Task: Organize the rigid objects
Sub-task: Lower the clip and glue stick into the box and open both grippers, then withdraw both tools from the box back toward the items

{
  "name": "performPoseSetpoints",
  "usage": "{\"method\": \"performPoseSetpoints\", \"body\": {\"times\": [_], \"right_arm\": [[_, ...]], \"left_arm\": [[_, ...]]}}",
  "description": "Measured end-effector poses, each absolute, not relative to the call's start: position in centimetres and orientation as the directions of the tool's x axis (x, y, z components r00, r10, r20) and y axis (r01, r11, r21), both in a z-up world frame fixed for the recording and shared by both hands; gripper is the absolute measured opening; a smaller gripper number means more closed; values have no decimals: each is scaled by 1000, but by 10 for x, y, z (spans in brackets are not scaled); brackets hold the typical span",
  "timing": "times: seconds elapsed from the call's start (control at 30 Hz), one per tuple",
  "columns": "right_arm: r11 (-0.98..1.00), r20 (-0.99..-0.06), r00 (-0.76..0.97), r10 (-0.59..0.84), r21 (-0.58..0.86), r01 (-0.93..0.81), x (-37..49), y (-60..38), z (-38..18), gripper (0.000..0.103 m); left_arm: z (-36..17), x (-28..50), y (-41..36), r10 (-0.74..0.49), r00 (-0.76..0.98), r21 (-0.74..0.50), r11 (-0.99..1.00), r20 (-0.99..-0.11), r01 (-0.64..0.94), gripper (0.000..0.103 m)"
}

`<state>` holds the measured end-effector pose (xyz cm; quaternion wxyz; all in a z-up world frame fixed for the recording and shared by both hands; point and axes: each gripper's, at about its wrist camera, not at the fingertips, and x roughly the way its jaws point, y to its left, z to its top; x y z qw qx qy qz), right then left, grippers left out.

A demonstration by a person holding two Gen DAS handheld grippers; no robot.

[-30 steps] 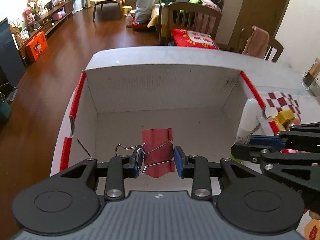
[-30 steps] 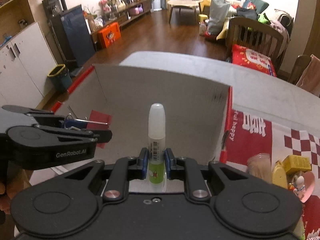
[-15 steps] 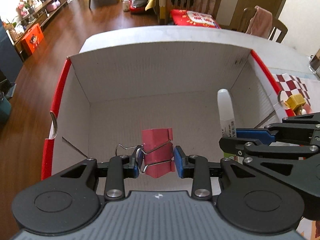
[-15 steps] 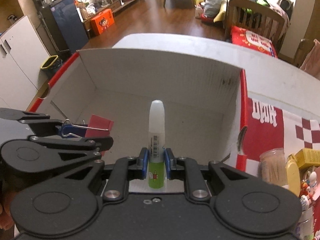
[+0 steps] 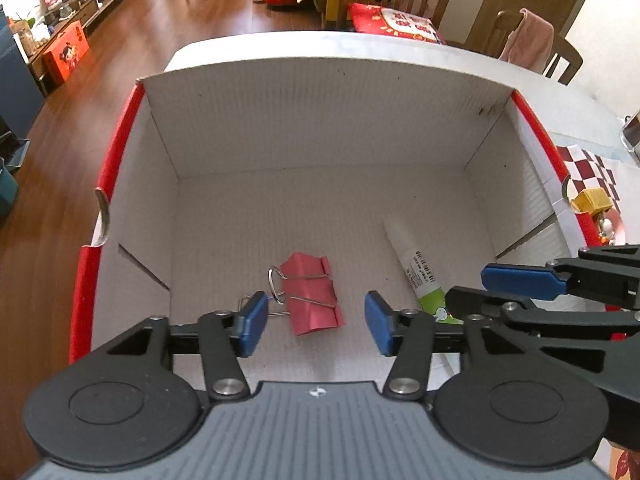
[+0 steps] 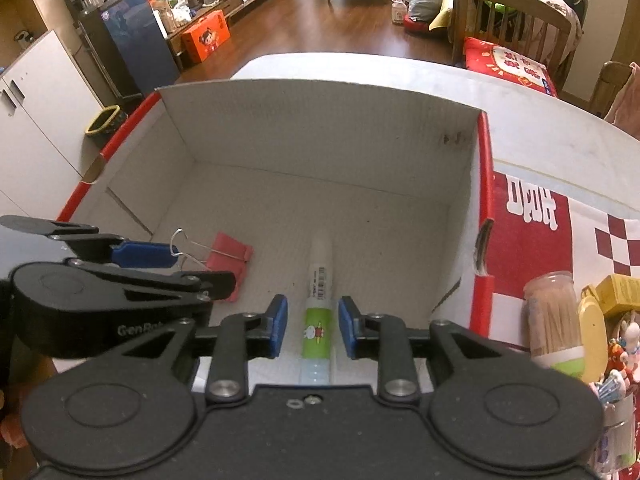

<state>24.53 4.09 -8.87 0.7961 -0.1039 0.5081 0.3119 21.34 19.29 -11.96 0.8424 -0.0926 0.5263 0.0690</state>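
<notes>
Already two pieces sit where they belong: the red metal binder clip with wire handles (image 5: 314, 294) lies flat on the floor of the white corrugated cardboard box with red outer edges (image 5: 320, 120), and the white glue tube with a green label (image 5: 416, 268) lies just beside it, cap towards the far wall, the two near each other but apart. Both rest loose on the cardboard. The left gripper (image 5: 316, 322) hangs over the clip with its blue pads spread and opening wider; the clip shows in the gap between them, but neither pad presses on it. The right gripper (image 6: 313, 326) is likewise parting, its pads standing clear on either side of the tube's green end with daylight on both flanks. So this pair counts as delivered, by my reading.

What remains is outside the box. On the red-and-white checked cloth (image 6: 616, 236) to the right stand a clear jar of wooden toothpicks (image 6: 554, 316), a small yellow block (image 6: 620, 292) and some little figurines I cannot make out well. Those are probably next, though which of them the task covers cannot be told. The rest of the box floor is bare.
</notes>
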Motion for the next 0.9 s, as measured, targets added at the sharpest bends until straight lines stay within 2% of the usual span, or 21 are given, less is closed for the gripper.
{"method": "performPoseSetpoints", "body": {"times": [0.17,0.53,0.63,0.73,0.77,0.87,0.9], "right_arm": [[774,-851,307,426,166,-612,238,34,-72,40],[761,-785,369,498,191,-621,212,4,-33,53],[758,-761,388,520,201,-621,205,-8,-22,62],[745,-733,412,542,192,-639,195,-20,-10,67],[742,-725,417,548,192,-642,193,-24,-7,70],[734,-701,432,568,193,-652,187,-37,1,73],[731,-693,436,574,194,-655,185,-42,3,73]], "left_arm": [[-108,203,192,24,470,-88,973,-882,-215,56],[-71,178,183,61,554,-64,977,-831,-203,56],[-58,169,177,56,578,-71,978,-814,-194,56],[-47,159,169,44,600,-78,981,-799,-176,56],[-44,157,166,41,606,-80,982,-794,-172,57],[-33,149,155,35,630,-89,982,-776,-165,71],[-30,146,152,33,639,-94,982,-768,-163,71]]}}
